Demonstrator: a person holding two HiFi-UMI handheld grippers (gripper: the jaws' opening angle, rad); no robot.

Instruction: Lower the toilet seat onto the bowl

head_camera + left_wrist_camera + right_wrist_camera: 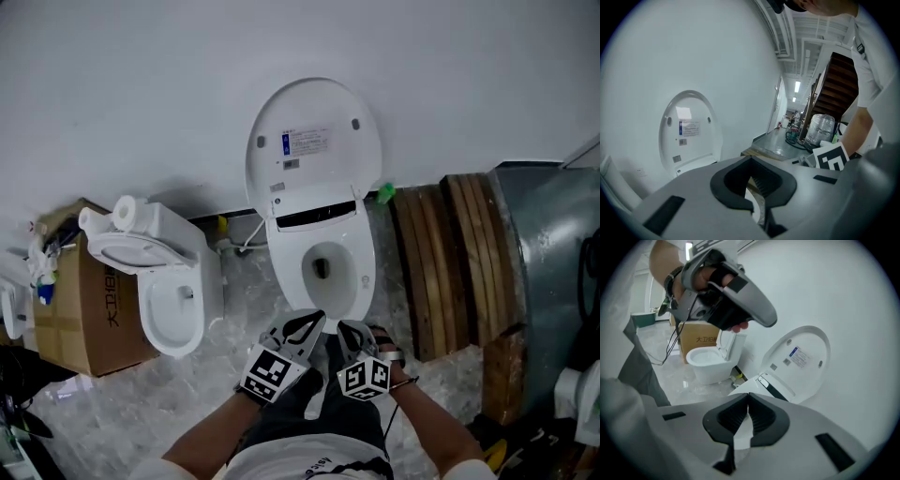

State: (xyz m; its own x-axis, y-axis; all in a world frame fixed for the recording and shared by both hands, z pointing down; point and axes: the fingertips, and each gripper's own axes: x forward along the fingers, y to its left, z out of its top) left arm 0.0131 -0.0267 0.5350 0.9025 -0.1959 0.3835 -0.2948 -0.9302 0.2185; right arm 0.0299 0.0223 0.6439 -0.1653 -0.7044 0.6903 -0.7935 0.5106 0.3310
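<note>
While the left gripper (309,323) and right gripper (352,330), two grey plastic tongs, hung closed and empty, the smooth white oval seat (352,267) lay flat on its toilet (319,223), rounded lid (314,141) upright; a second glossy toilet (173,309) stood beside.

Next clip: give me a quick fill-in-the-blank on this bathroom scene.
The raised toilet lid leans against the ___.
The second toilet stands beside a cardboard ___.
The left claw and right claw are both ___, holding nothing.
Missing words: wall; box; shut.
</note>
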